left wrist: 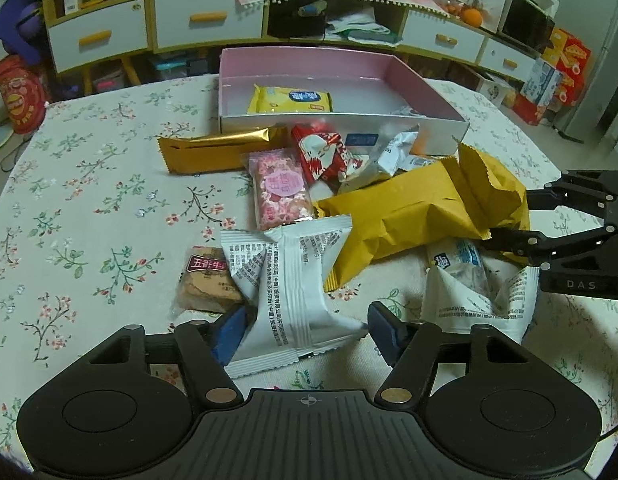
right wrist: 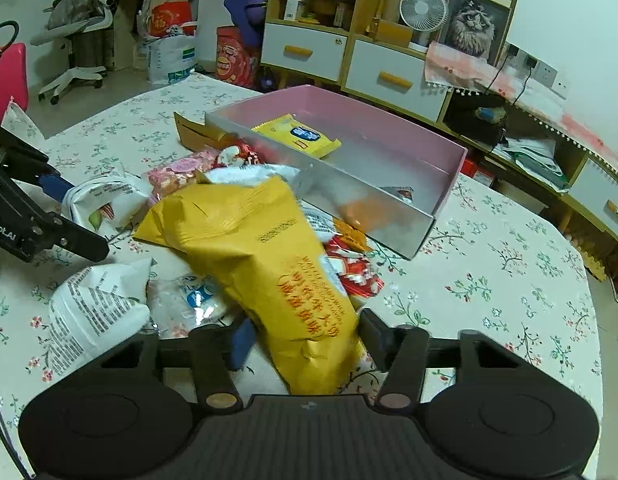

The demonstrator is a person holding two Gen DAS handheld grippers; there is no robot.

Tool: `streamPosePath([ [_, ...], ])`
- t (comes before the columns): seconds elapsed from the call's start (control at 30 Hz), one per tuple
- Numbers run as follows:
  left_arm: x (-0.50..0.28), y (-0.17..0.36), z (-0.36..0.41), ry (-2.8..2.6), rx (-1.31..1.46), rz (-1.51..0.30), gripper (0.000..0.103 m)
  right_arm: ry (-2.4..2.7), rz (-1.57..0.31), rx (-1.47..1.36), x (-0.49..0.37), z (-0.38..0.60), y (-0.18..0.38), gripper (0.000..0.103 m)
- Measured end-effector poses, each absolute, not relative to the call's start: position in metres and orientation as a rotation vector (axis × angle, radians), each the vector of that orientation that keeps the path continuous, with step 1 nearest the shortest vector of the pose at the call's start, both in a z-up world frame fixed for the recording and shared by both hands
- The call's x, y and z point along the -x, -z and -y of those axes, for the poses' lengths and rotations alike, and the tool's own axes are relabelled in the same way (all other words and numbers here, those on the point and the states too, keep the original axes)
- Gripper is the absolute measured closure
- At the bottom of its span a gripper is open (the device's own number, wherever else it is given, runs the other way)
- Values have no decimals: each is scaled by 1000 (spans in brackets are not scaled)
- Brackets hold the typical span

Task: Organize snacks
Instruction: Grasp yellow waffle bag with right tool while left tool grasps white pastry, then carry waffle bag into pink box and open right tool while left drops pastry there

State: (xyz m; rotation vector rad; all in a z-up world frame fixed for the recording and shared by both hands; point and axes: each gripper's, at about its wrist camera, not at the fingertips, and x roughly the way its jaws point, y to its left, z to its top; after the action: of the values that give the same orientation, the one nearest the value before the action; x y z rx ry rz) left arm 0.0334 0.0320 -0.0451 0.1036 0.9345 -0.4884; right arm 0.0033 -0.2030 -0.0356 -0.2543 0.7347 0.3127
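In the left wrist view my left gripper (left wrist: pixel 305 330) is shut on a white snack packet (left wrist: pixel 297 292), one blue pad on each side of its lower end. The right wrist view shows my right gripper (right wrist: pixel 307 342) shut on the near end of a large yellow snack bag (right wrist: pixel 261 248). This bag lies tilted over the snack pile. From the left wrist view the right gripper (left wrist: pixel 509 220) pinches the yellow bag (left wrist: pixel 409 212) at its right end. Behind the pile stands a pink-lined box (left wrist: pixel 349 126) holding a yellow packet (left wrist: pixel 291 100).
Loose snacks lie on the floral tablecloth: a gold bar packet (left wrist: pixel 213 152), a pink packet (left wrist: pixel 279 192), a red packet (left wrist: pixel 325 156), a brown biscuit packet (left wrist: pixel 207 280) and a second white packet (left wrist: pixel 477 300). Cabinets with drawers stand beyond the table.
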Motion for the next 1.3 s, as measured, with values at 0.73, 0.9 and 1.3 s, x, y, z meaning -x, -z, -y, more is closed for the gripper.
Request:
streamPosePath([
  [0.73,-37,23,-40,480,-37,-880,41,-332,-698,177,-5,205,9,103],
  [0.9,-36,15,-42,489,-24,-858,41,-335,-674,136,-5,208,-1,103],
  [1.3,-42,6,-35,491,-9,-838,41,-316,-653,101,-19,205,-17,103],
])
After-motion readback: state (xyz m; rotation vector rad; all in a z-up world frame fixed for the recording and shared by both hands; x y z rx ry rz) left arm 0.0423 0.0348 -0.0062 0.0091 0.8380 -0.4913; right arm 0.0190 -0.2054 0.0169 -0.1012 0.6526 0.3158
